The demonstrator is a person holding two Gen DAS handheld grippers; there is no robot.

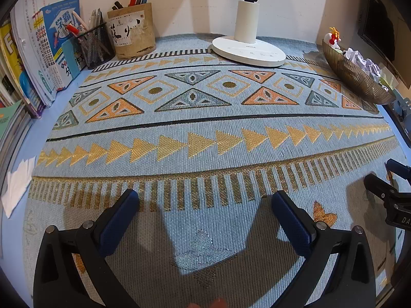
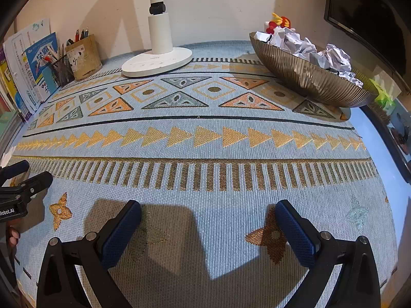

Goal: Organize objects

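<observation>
A bronze ribbed bowl [image 2: 308,77] at the back right holds several crumpled paper balls [image 2: 334,56] and a small white-and-red toy [image 2: 278,24]; the bowl [image 1: 354,77] also shows in the left wrist view. A black mesh pen cup [image 1: 95,46] and a tan pen holder [image 1: 133,33] with pens stand at the back left. My left gripper [image 1: 205,200] hangs open over the patterned cloth [image 1: 205,128] with nothing between its fingers. My right gripper [image 2: 208,210] is open and empty too, low over the cloth's near part.
A white lamp base [image 1: 248,50] with its pole stands at the back middle. Books [image 1: 43,59] lean at the left edge, with white paper [image 1: 18,184] lying nearer. A dark monitor [image 2: 367,12] hangs at the right. The other gripper shows at each view's side edge.
</observation>
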